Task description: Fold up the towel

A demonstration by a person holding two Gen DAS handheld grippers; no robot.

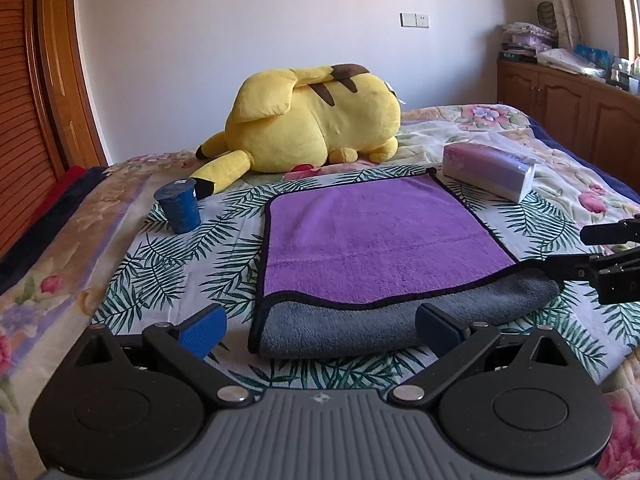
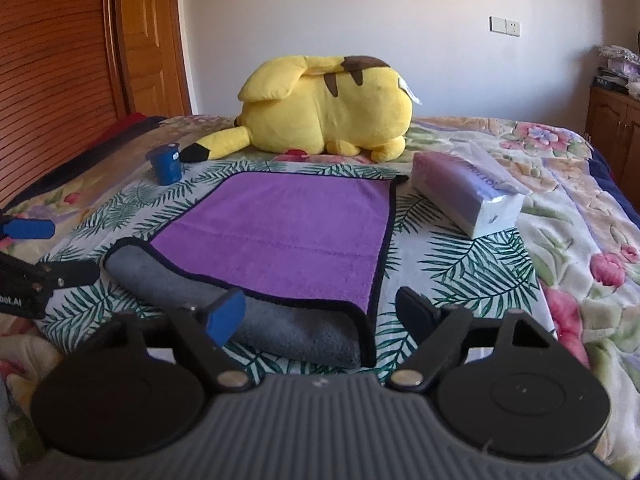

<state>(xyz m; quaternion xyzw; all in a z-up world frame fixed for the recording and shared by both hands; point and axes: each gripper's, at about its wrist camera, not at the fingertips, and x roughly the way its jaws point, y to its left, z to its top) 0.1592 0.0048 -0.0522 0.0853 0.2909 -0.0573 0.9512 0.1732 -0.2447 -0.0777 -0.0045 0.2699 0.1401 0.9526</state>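
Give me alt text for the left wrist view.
A purple towel, its grey near edge rolled, lies flat on a floral bedspread between the open left gripper fingers. A yellow plush toy, blue cup and tissue pack sit behind.

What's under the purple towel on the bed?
The towel lies on a leaf-print cloth spread over the floral bedcover. Its near edge is rolled, showing the grey underside. Whatever sits beneath the towel's middle is covered.

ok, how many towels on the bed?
1: the purple-and-grey towel lies mid-bed in front of both grippers, near edge rolled up grey. The plush toy could hide something behind it.
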